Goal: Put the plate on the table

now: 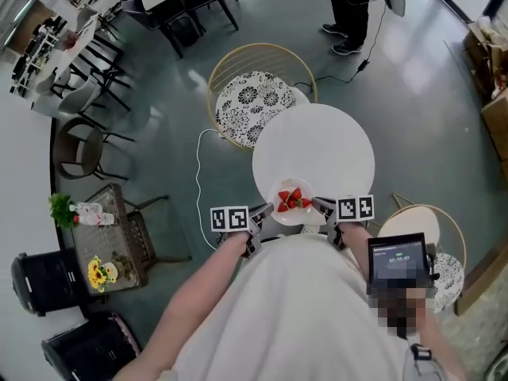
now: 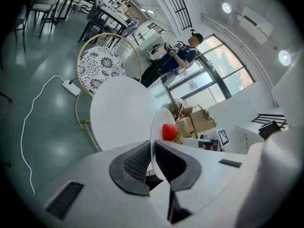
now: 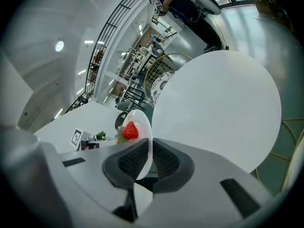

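Plate [image 1: 290, 209] of strawberries [image 1: 292, 199] sits at the near edge of the round white counter [image 1: 317, 141]. The left gripper [image 1: 260, 213] and right gripper [image 1: 322, 207] pinch its rim from opposite sides. Keep it level, move it inward and lower both sides evenly so the fruit doesn't roll.

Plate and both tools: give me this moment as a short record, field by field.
plate: white, held by its rim from both sides
contents: strawberries
left tool: shut on the plate's left rim
right tool: shut on the plate's right rim
table: round, white top
plate position: at the table's near edge; whether it touches the top cannot be told
beyond the table: chair with a patterned cushion
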